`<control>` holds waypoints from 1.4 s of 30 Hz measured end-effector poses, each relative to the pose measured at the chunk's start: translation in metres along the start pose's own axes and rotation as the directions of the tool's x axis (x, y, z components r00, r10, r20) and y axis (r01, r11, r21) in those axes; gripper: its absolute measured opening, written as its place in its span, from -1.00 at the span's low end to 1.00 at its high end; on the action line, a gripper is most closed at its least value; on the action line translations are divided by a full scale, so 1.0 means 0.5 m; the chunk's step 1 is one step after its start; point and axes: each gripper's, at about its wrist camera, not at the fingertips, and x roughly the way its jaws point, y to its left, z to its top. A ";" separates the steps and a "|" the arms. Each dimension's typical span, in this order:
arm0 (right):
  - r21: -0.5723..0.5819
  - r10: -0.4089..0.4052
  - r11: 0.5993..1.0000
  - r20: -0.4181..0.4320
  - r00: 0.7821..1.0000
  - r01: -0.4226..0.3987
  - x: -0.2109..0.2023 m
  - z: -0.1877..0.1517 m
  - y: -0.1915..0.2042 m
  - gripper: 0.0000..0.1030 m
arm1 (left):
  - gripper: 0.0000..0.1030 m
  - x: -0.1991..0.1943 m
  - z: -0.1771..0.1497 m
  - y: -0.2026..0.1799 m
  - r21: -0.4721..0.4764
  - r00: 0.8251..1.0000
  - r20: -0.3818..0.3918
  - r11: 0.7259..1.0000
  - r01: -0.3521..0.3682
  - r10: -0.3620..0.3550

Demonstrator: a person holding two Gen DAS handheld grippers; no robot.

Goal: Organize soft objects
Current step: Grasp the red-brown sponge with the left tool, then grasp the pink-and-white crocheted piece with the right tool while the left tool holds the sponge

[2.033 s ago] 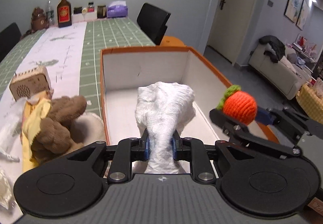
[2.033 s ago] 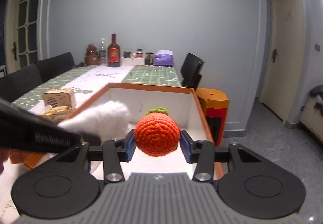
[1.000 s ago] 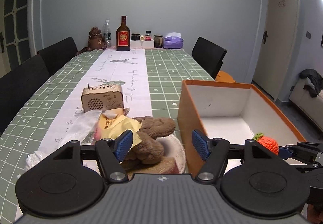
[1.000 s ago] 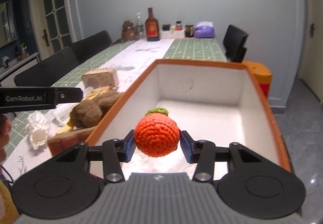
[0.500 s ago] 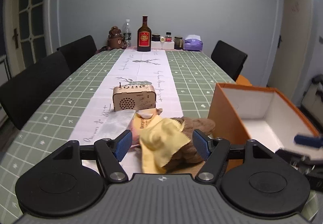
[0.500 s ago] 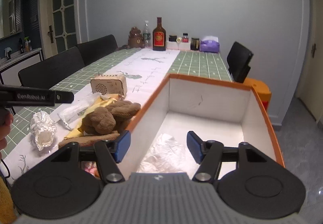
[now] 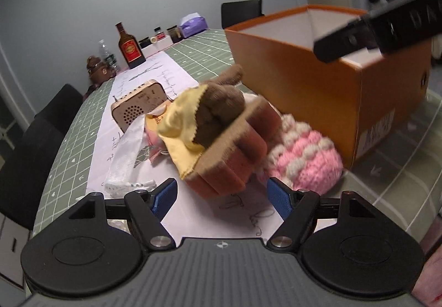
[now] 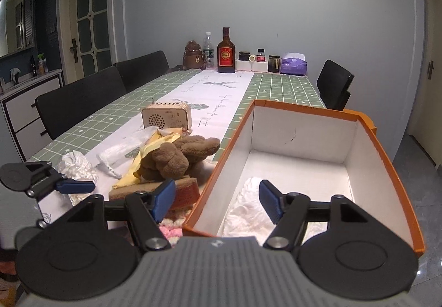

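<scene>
1. The left gripper (image 7: 222, 193), jaws spread and empty, faces the sponge (image 7: 234, 152) on the worktop (image 7: 400, 177) beside the orange box (image 7: 317, 77).
2. The sponge looks light and squashy; a grip across its ribbed sides seems best.
3. The right gripper (image 8: 216, 200) is spread too, above the box.

Left wrist view blurred across the near pile; sponge (image 7: 234, 157) texture and pink-and-white knitted item (image 7: 306, 160) edges smeared. Knitted item's lower side hidden behind the left gripper (image 7: 222, 196) finger.

Label on the orange box (image 7: 326, 86) side unreadable. Right gripper's body crosses the top right as a dark bar, lettering illegible, cut by the frame edge.

Right wrist view: white crumpled cloth (image 8: 246, 210) in the box partly hidden behind the right gripper (image 8: 218, 200); box floor nearest the camera is out of sight. Knitted item shows only as a sliver (image 8: 170, 229) under the finger.

Brown plush toy (image 8: 176, 157) covers most of the yellow cloth (image 8: 143, 160). Far jars' labels are too small to read.
</scene>
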 end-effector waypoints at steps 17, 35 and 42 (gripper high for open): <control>-0.066 -0.018 0.998 0.007 1.000 0.018 -0.014 -0.011 0.051 0.29 | 0.15 0.050 -0.010 0.010 0.010 0.987 0.146 0.997 -0.073 0.071; -0.214 -0.004 0.977 -0.062 0.998 -0.009 0.040 -0.093 0.192 0.27 | 0.09 -0.051 -0.068 0.086 -0.150 0.987 0.147 0.988 -0.047 0.070; -0.252 -0.064 0.967 -0.116 0.991 0.033 0.098 -0.124 0.211 0.27 | 0.21 -0.054 -0.107 0.105 -0.164 0.987 0.156 0.986 0.002 0.024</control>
